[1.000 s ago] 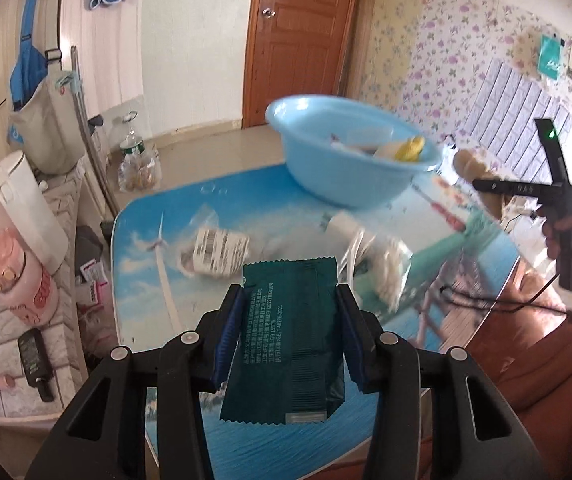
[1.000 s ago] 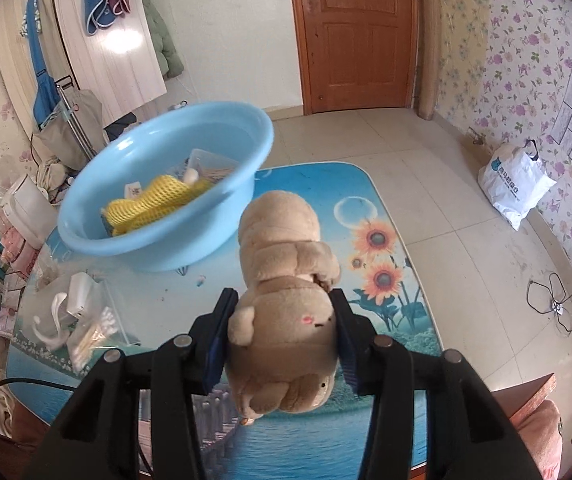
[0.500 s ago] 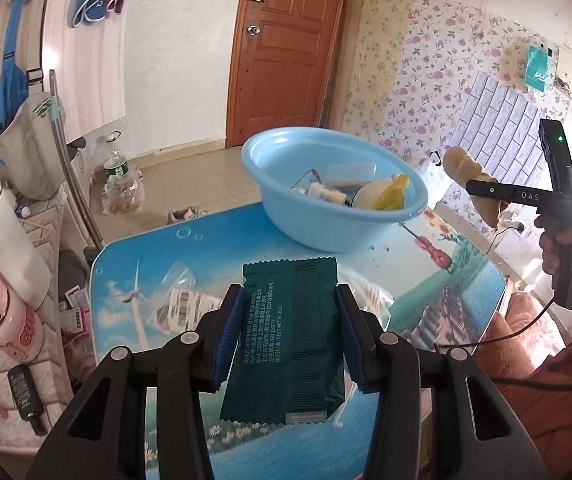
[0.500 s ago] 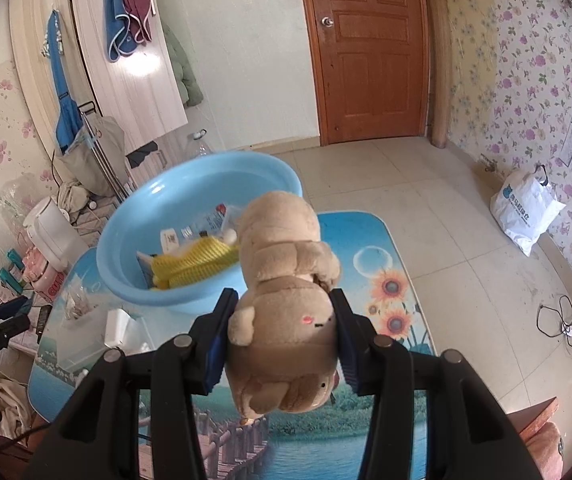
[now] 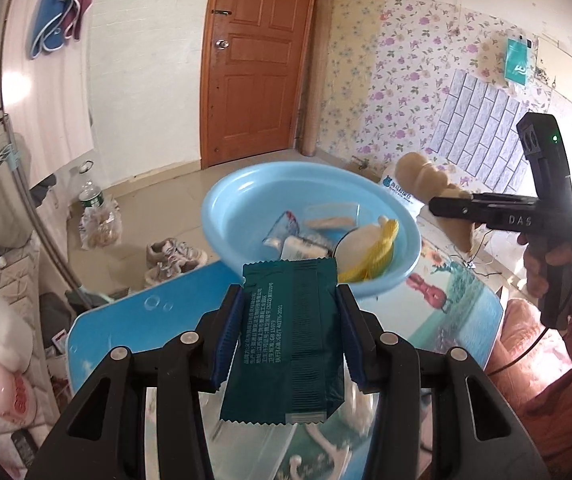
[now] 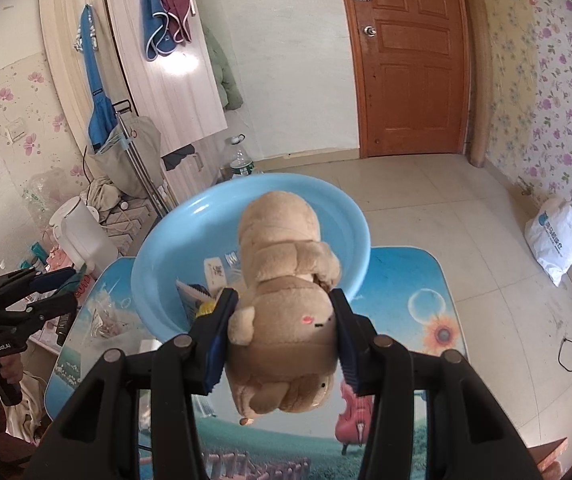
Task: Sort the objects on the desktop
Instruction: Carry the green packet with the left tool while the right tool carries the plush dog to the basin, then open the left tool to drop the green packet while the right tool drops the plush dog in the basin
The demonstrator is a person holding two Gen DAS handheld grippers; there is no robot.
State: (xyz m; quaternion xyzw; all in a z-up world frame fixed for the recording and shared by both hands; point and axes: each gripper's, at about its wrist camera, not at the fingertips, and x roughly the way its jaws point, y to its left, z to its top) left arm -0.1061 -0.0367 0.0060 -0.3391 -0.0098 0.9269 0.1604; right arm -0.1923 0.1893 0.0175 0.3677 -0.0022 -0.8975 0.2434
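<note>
Your left gripper, raised before the blue basin, clamps a green packet; your right gripper, raised level, clamps a plush toy.

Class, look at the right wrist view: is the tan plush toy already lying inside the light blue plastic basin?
No: the tan plush toy is clamped in the right gripper, in front of the light blue plastic basin.

Basin contents mostly hidden behind the plush toy; blurred, perhaps bagged items under the green packet.
</note>
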